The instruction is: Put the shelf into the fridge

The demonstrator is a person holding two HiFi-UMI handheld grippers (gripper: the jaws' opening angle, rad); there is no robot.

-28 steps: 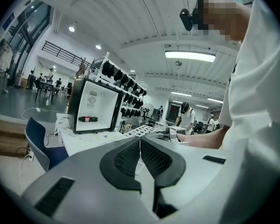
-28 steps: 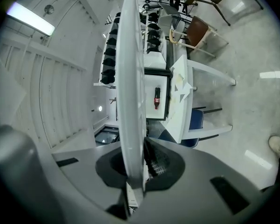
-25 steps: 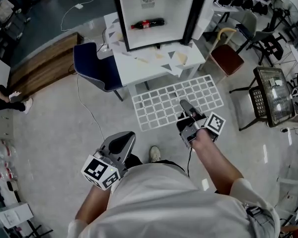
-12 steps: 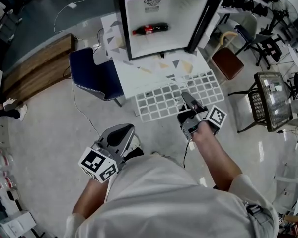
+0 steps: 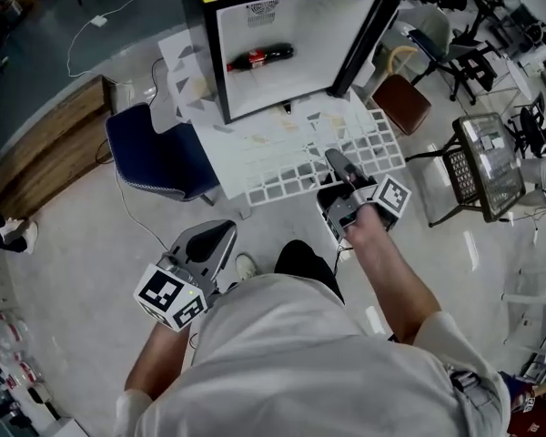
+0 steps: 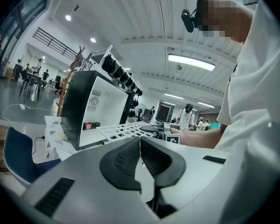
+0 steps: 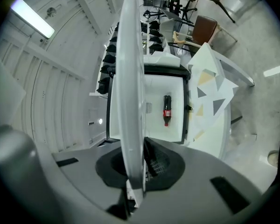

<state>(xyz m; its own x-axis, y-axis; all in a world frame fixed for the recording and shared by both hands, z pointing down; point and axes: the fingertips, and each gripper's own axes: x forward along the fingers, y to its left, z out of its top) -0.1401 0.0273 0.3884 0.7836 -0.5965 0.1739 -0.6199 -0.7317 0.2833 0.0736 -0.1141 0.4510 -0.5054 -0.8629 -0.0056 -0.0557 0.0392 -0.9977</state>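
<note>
The right tongs (image 5: 337,164) are clamping the near edge of the white grid shelf (image 5: 296,164), and the right gripper view is showing the pads pinching only the shelf's thin rim (image 7: 130,78) edge-on. The rest of the shelf is hanging flat out over the white surface (image 5: 241,139), with its far edge just in front of the open fridge (image 5: 300,21). The left tongs (image 5: 214,237) are hanging low by the person's side, jaws together with nothing between them (image 6: 140,155), so they are giving no support. That is probably making the main risk: with one narrow grip at one end, the long shelf is liable to be sagging or twisting in the pads, and a tilted far edge could be catching on the fridge's front frame or on the open door (image 5: 359,35) beside its right corner. Going in too low, it could be pushing the bottle (image 5: 259,57) lying inside, or scraping the surface. Whether the fridge walls carry ledges cannot be told, so the shelf could also be missing its seat and dropping.
</note>
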